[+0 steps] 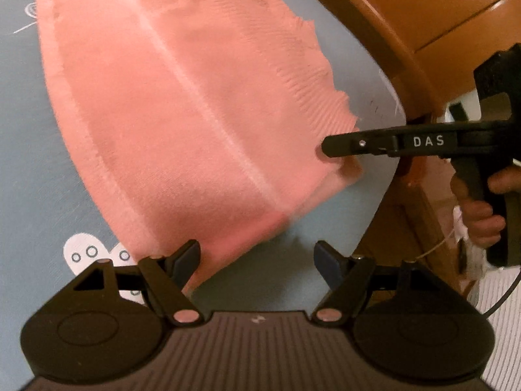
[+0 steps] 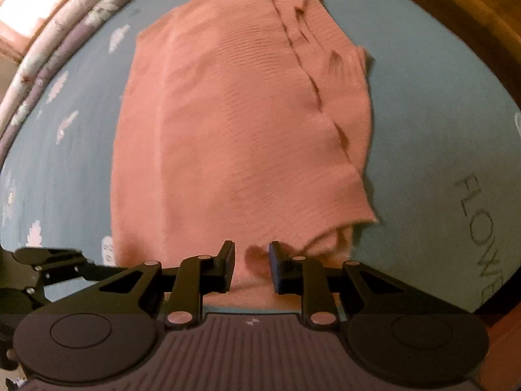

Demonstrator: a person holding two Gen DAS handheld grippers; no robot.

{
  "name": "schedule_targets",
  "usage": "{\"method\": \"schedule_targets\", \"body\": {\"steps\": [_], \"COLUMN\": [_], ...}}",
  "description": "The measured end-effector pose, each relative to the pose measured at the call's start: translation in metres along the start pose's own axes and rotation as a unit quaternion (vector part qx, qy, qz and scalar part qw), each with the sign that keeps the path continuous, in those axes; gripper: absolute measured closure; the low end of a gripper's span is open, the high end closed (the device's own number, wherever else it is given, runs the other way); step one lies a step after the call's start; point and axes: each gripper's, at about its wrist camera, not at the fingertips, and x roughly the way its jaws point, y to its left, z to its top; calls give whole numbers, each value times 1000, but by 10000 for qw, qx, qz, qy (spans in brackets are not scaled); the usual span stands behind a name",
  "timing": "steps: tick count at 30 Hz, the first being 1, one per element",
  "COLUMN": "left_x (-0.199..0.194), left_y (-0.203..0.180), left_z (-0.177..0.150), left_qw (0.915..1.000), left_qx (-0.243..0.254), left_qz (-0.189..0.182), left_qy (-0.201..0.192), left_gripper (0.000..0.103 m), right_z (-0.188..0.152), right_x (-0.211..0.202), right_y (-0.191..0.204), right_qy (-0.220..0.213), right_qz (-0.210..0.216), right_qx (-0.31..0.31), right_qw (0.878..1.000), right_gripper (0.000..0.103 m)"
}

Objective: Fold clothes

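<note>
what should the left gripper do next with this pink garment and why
Probably ease the open left gripper forward onto the pink garment's near edge and close. The right gripper already has a fold of that edge between its narrowed jaws, while the left holds nothing above the blue sheet.

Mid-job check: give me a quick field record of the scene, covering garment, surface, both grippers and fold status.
garment: pink knit garment, lying mostly flat, one side already folded over
surface: blue printed bedsheet
left gripper: open, at the garment's near edge, nothing between its jaws
right gripper: jaws narrow, a bunch of the garment's edge between them; a firm pinch cannot be confirmed
surroundings: wooden bed frame beyond the sheet
fold status: partly folded, not finished
</note>
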Motion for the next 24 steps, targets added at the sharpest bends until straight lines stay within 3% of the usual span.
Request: {"method": "schedule_targets", "body": {"steps": [4,13,14,16,19,24], "left_x": [8,19,19,17,8,-27], "left_y": [0,8,8,6,4,5], "left_z": [-3,-8,-8,-8,-11,-24], "left_qw": [9996,9965,9965,9965,9962,9899], "left_qx": [-243,-730,-728,-702,-652,-566], "left_qz": [163,184,192,226,325,770], "left_qy": [-45,-359,-367,-396,-471,-1047], "left_gripper": [27,24,23,23,23,23], "right_z": [4,-2,-2,-1,0,1], "right_x": [4,13,12,7,2,-3], "right_y": [9,-10,-7,3,25,61], "right_qy": [-11,244,246,221,181,84], "right_qz": [296,165,126,0,-102,-137], "right_qx": [-93,154,109,-125,-457,-701], "right_qw": [9995,9994,9996,9997,9987,9974], "right_gripper": [75,74,73,58,50,47]}}
